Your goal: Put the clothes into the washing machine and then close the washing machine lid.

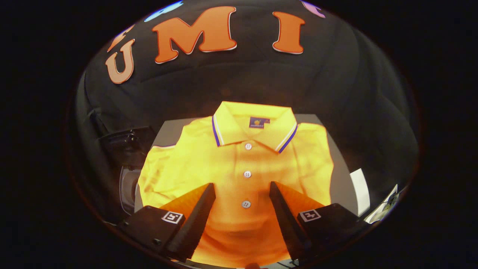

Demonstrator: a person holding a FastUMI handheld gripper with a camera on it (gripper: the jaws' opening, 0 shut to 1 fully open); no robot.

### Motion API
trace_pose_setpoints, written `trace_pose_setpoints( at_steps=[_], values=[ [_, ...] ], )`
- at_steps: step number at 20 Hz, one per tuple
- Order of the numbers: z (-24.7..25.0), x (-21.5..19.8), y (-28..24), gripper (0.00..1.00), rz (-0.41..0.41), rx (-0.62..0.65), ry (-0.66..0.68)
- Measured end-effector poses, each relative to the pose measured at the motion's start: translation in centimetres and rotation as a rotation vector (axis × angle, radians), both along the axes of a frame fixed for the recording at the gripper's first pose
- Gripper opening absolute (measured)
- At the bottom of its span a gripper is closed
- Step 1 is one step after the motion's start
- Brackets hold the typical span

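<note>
Clothes are seen as one yellow polo shirt (239, 175), which is laid flat on a grey table (338, 164), front side up, with the collar at 12 o'clock from the fingers. The fabric looks like a soft knit with light wrinkles, mostly on the sleeve at 9 o'clock. The collar (254, 127) is folded down and is edged with thin blue and white stripes; a small dark label is sewn inside it. Three round white buttons (247, 174) are placed in a line down the middle. The gripper (242, 192) is held wide apart over the lower part of the shirt, with nothing gripped; the lowest button is seen between the two wedge-shaped fingers. At 9 o'clock from the shirt, beside the table edge, a dark glossy rounded object (127, 147) is seen; what it is cannot be told. At 3 o'clock, a white sheet (360, 190) is lying just off the table.
</note>
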State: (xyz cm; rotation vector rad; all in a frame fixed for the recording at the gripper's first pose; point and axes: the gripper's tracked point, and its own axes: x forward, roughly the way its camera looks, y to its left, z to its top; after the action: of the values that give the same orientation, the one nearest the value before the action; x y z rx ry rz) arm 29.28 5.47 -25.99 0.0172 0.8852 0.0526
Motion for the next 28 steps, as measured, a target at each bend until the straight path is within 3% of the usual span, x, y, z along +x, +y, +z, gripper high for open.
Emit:
trace_pose_setpoints(
  at_steps=[5, 15, 16, 17, 20, 24, 28],
  values=[
    [-0.3, -0.3, 0.3, 0.98, 0.043, -0.03, 0.089],
    [-0.1, -0.2, 0.3, 0.35, 0.117, 0.028, 0.238],
    [0.7, -0.4, 0.3, 0.23, 0.117, 0.048, 0.254],
    [0.5, -0.2, 0.3, 0.17, 0.13, 0.063, 0.261],
    [1.1, -0.1, 1.0, 0.08, 0.146, 0.175, 0.13],
    [2.5, 0.1, 1.8, 0.08, 0.081, 0.523, -0.126],
    [4.5, 1.3, 1.7, 0.08, 0.102, 0.595, -0.348]
  ],
)
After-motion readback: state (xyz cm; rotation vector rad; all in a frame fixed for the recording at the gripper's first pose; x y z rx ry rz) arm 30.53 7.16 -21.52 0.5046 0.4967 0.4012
